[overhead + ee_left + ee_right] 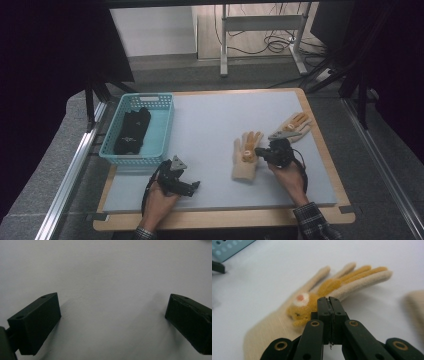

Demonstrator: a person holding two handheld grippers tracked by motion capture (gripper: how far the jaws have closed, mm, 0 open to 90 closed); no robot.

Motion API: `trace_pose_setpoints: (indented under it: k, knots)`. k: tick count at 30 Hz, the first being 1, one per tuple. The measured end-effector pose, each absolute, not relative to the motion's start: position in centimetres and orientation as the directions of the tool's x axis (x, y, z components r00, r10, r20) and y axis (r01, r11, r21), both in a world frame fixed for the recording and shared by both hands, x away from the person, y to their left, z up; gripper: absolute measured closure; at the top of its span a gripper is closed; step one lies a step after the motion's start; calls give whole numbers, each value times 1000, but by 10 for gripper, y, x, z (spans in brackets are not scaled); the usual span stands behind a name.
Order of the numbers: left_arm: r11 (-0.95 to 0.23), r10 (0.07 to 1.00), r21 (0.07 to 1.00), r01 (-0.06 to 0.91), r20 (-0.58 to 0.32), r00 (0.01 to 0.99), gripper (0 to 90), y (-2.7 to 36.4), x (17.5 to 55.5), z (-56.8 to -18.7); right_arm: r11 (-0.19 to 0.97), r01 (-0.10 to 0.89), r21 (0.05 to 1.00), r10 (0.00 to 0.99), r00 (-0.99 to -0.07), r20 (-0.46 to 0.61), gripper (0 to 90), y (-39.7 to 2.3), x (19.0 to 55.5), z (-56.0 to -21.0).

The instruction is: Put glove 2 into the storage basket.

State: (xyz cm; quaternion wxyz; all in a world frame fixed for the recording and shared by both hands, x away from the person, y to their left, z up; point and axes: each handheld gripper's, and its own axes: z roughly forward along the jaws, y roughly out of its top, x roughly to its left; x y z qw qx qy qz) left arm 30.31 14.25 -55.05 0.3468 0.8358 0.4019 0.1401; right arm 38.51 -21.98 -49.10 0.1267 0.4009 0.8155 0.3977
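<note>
Nearest: left gripper (192,186), blocky matte fingers (37,322) wide apart over bare grey worktop (210,130). Further on: right gripper (258,151), fingers pressed together on fuzzy cream glove (246,159) with orange bunny patch, pinched fabric hidden. Beyond: second glove (292,126), perforated teal basket (162,131), dark contents indistinct.

A grey carpeted floor (210,75) is seen beyond the wooden-edged table (320,127). A white metal desk frame (260,25) stands there, with black cables (272,45) trailed beneath. Dark curtains (50,50) are hung at both sides.
</note>
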Motion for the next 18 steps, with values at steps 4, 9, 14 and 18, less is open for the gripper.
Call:
trace_pose_setpoints:
  k: [4,9,14,18]
  knots:
    - [-436,769,692,575,-45,638,3,143,303,-550,375,539,754,778,-626,60,878,-234,386,-471]
    - [-435,769,693,575,-45,637,3,142,303,-551,423,521,742,772,-635,6,868,-224,385,-462]
    - [-435,769,693,575,-45,637,4,142,303,-550,437,502,746,753,-658,1,860,-205,386,-465]
    - [-438,769,693,573,-42,638,4,143,303,-550,449,482,753,727,-687,7,848,-184,387,-463]
